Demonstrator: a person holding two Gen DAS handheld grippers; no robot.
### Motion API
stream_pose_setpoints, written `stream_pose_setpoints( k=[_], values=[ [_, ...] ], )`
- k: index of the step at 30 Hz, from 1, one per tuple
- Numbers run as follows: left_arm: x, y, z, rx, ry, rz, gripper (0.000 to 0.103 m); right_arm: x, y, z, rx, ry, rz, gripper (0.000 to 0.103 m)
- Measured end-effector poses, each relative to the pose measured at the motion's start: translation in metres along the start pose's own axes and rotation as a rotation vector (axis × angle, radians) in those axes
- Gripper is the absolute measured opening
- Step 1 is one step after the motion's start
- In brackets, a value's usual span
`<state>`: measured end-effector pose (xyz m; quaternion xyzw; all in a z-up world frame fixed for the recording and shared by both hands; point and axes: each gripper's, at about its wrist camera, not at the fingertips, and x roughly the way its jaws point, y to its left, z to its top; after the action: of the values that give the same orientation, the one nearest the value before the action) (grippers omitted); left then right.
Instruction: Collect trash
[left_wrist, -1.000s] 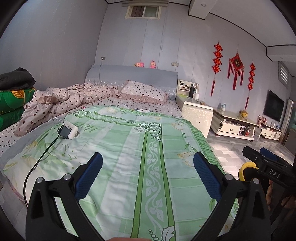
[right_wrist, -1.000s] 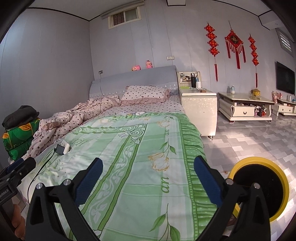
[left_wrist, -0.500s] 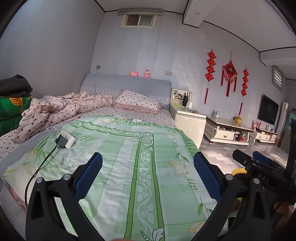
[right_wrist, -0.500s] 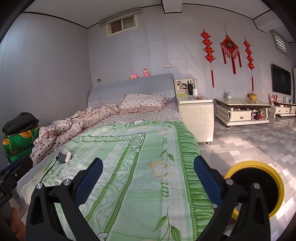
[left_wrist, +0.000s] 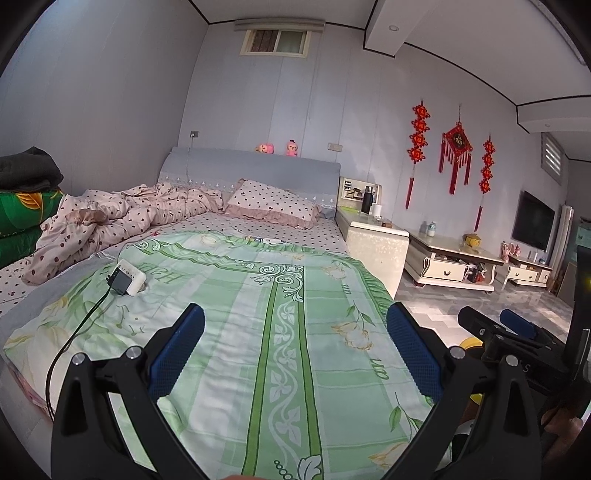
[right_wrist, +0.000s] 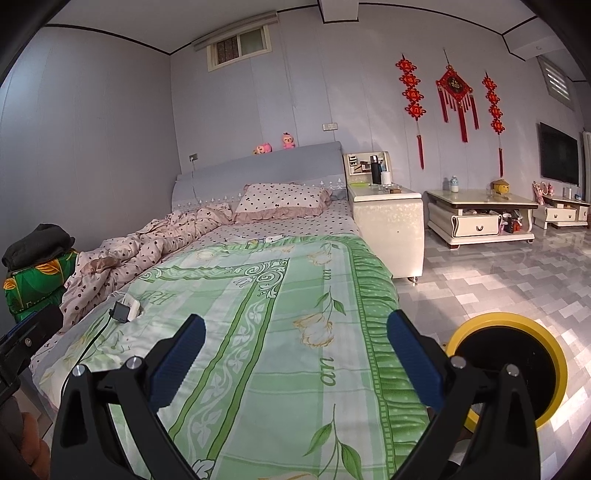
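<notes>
Both grippers are just hanging over the foot end of the bed, nothing in either one. The left gripper (left_wrist: 295, 343) has its jaws spread wide, black plastic arms with blue ribbed rubbery pads (left_wrist: 177, 350) and shiny little bolt heads. The right gripper (right_wrist: 295, 347) looks the same, spread wide and empty too.

Under them is a green bedspread (left_wrist: 258, 314), thin and a bit wrinkly, striped, with white scrollwork running down the middle and pale flowers, plus a ruffled green edge on the bed's right side. Near the left edge of the bed sits a white boxy power strip (left_wrist: 133, 277) with a black plug block in it and a thin black cable (left_wrist: 77, 328) snaking off the foot corner.

Further up there's a crumpled pink dotted duvet (left_wrist: 122, 214) and a matching frilly pillow (left_wrist: 273, 203) against the grey padded headboard (left_wrist: 251, 166).

The trash bin (right_wrist: 517, 365) is on the glossy tiled floor just off the bed's right foot corner: round, yellow rim, black inside. Can't make out any actual trash on the bed, except maybe a small white thing (left_wrist: 269, 240) lying at the top edge of the bedspread, too small to tell.

A cream bedside cabinet (right_wrist: 388, 229) stands by the bed's head corner.
</notes>
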<state>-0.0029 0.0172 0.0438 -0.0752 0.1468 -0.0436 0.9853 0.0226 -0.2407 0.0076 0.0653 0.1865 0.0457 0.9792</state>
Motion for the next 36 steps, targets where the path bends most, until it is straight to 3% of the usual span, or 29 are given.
stream_pose_setpoints(
  k=[36],
  values=[
    [0.017,0.004,-0.012,-0.008,0.035,-0.018,0.095,0.011,-0.005,-0.009,0.019,0.042,-0.013,0.095]
  ],
)
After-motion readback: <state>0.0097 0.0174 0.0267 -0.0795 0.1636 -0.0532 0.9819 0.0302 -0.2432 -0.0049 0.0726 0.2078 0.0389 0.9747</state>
